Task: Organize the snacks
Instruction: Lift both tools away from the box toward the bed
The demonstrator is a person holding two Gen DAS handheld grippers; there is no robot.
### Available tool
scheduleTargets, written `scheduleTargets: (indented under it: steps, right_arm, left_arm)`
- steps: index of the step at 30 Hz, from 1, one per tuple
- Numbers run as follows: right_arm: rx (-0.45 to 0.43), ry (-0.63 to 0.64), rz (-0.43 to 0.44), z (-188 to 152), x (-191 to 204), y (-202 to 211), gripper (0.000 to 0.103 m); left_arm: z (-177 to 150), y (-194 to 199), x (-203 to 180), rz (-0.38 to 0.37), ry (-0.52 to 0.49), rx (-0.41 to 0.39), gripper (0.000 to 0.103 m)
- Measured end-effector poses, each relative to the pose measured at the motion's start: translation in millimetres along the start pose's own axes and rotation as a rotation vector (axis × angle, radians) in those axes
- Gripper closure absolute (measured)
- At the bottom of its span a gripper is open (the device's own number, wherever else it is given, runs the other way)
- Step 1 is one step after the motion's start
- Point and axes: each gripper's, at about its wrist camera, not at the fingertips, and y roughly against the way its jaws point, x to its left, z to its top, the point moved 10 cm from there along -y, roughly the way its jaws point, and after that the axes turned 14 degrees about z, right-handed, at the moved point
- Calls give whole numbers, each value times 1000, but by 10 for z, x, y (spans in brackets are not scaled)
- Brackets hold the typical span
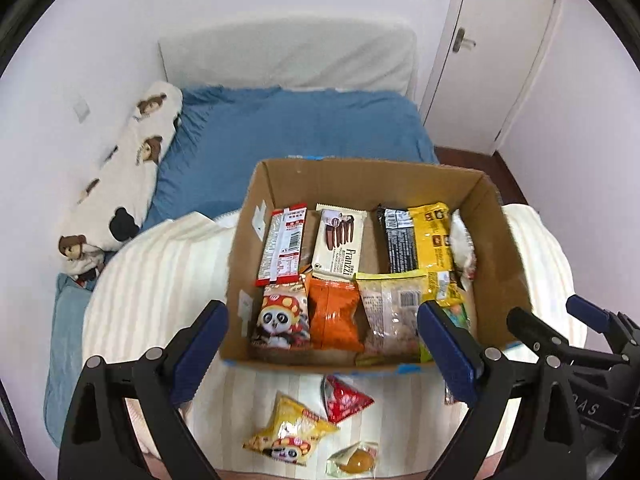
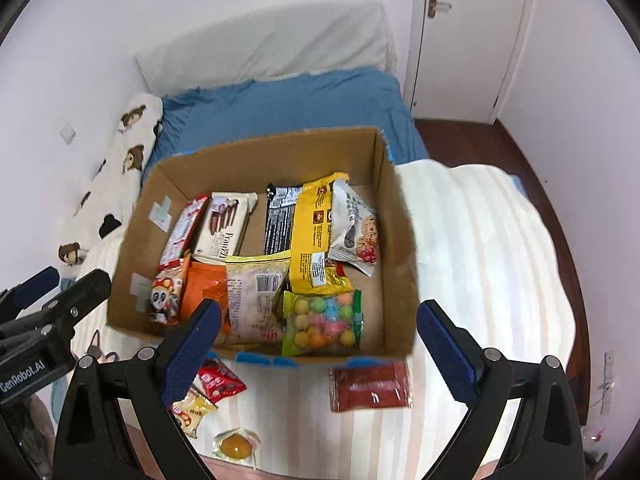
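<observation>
From the left wrist camera, the left gripper (image 1: 322, 344) hangs with its blue-padded fingers (image 1: 200, 344) spread wide and nothing between them, poised over the near edge of the open brown cardboard box (image 1: 496, 240) that sits on a cream striped blanket (image 1: 160, 280). Inside the box the snacks lie in two rows: a red-and-white wafer bar (image 1: 282, 246), a white Franzzi biscuit pack (image 1: 339, 240), a black bar wrapper (image 1: 400, 240) and a long yellow packet (image 1: 434, 240) at the back, with a panda-print snack bag (image 1: 282, 320), an orange pouch (image 1: 334, 312) and a clear pack of pale biscuits (image 1: 390, 312) in front. On the blanket just outside the box lie a red triangular packet (image 1: 344, 398), a yellow panda-print bag (image 1: 288, 428) and a clear-wrapped orange jelly cup (image 1: 356, 460). The right gripper (image 1: 568, 332) shows at the right edge. From the right wrist camera, the right gripper (image 2: 320, 344) is likewise wide open and empty, its fingers (image 2: 444, 344) straddling the box's near right corner. A green-edged bag of pastel candy balls (image 2: 324, 320) rests in the box's front row, touching the biscuit pack, and a white oat-bar wrapper (image 2: 354, 232) leans against the yellow packet. A flat dark red sachet (image 2: 370, 386) lies on the blanket just beside the box's front wall. Behind everything is a bed with a blue sheet (image 2: 288, 100).
</observation>
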Motion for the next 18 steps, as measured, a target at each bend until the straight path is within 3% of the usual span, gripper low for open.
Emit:
scheduleTargets:
  steps: [5, 11, 14, 18]
  right_arm:
    - [-46, 24, -1, -217, 102, 366, 3]
    - [-65, -4, 73, -556, 234, 716, 3]
    - [-40, -41, 143, -776, 289, 732, 3]
    - [58, -111, 210, -1151, 262, 444, 3]
  left_arm:
    - [-209, 371, 57, 6, 5, -57, 6]
    - [-460, 586, 145, -3, 36, -66, 6]
    - [-620, 602, 241, -3, 62, -54, 6]
    - [-930, 399, 369, 37, 70, 4, 6]
